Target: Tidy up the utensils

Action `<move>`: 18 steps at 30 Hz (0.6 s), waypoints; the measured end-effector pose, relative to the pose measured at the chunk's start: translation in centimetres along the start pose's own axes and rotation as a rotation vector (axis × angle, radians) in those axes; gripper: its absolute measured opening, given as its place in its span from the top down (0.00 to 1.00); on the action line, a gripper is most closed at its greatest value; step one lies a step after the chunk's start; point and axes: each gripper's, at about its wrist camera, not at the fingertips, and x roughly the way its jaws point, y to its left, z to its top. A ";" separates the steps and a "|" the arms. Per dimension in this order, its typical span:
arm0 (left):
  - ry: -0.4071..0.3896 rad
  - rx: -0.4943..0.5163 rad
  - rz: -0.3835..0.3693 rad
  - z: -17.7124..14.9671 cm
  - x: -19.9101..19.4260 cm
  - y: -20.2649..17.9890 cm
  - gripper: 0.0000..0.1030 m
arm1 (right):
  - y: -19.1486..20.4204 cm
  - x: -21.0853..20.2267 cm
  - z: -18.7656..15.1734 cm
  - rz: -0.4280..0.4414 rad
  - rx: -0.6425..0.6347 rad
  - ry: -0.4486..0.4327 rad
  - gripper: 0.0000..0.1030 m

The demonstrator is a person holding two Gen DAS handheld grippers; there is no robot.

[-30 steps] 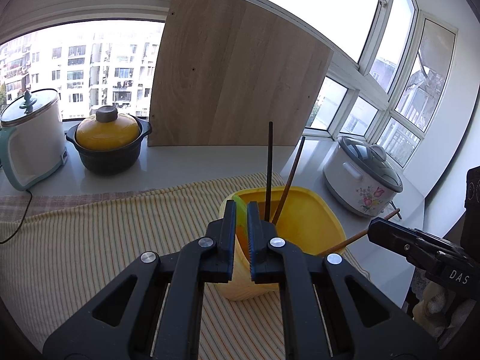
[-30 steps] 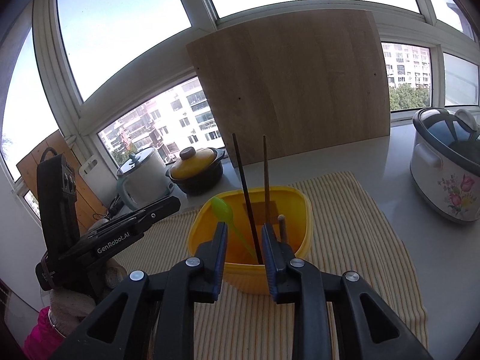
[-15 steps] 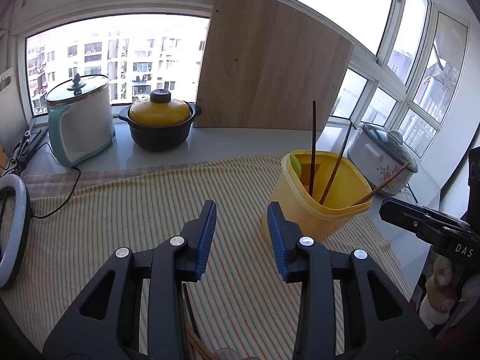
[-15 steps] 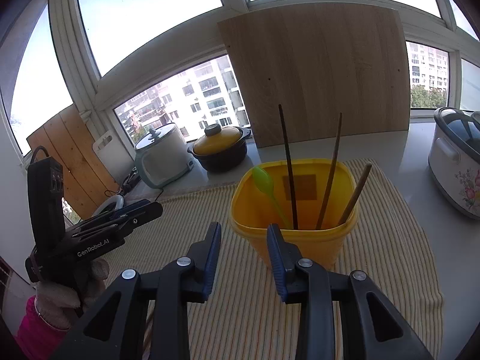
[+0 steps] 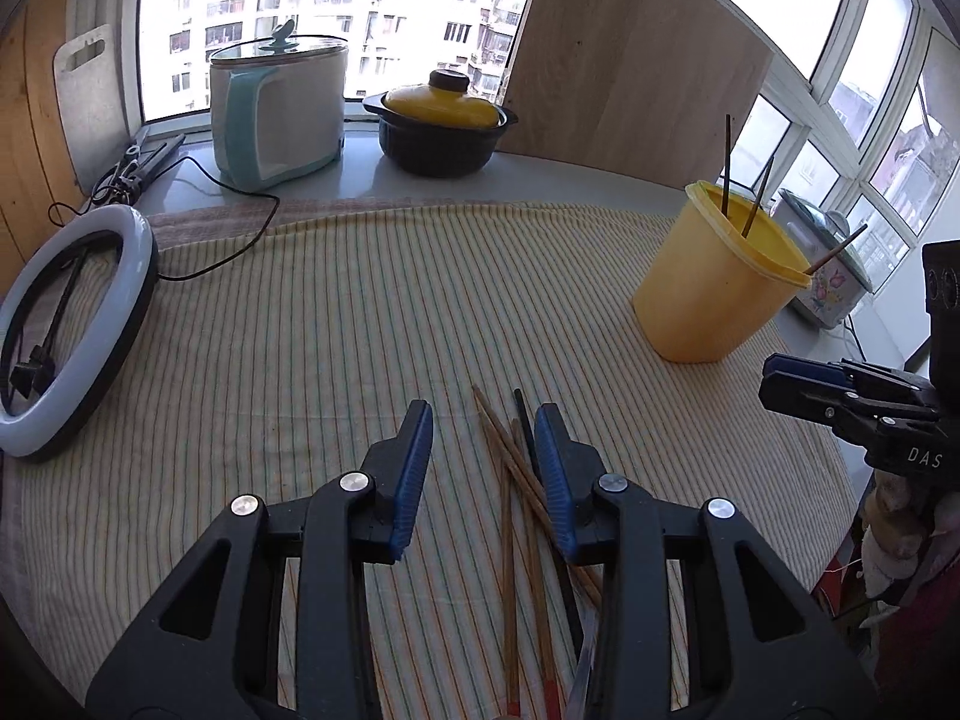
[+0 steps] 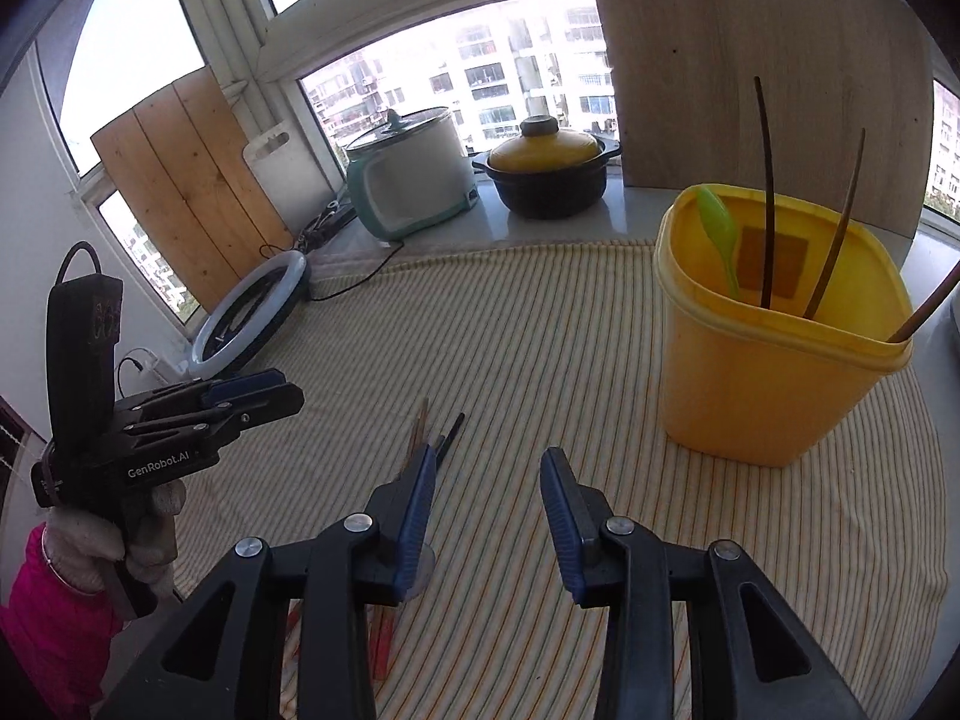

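A yellow tub (image 5: 714,288) stands on the striped cloth at the right; in the right wrist view (image 6: 774,360) it holds a green spoon (image 6: 720,240) and three chopsticks (image 6: 765,192). Loose chopsticks (image 5: 519,480), brown and black, lie on the cloth between and under the fingers of my left gripper (image 5: 483,468), which is open and empty. My right gripper (image 6: 486,507) is open and empty over the cloth, left of the tub; the loose chopsticks (image 6: 432,444) show by its left finger.
A ring light (image 5: 66,324) lies at the left cloth edge. A white and teal cooker (image 5: 276,114), a yellow-lidded black pot (image 5: 444,126) and a leaning wooden board (image 5: 630,72) stand along the window sill. A floral rice cooker (image 5: 831,264) sits behind the tub.
Both grippers drew back from the tub and opened wider. The left one swung down over the loose chopsticks on the cloth. A third chopstick now rests in the tub.
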 end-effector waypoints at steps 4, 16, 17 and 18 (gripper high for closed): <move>0.057 -0.006 -0.002 -2.5 0.4 0.5 0.66 | 1.2 2.4 -0.8 0.045 -0.014 0.078 0.63; 0.148 0.023 -0.031 -5.8 1.8 -0.4 0.66 | 2.2 8.0 -2.0 0.178 0.027 0.272 0.74; 0.156 0.024 -0.033 -5.9 1.9 -0.5 0.66 | 2.3 8.4 -1.9 0.191 0.035 0.282 0.75; 0.164 0.027 -0.036 -6.1 2.1 -0.5 0.66 | 2.4 8.7 -2.0 0.201 0.042 0.289 0.76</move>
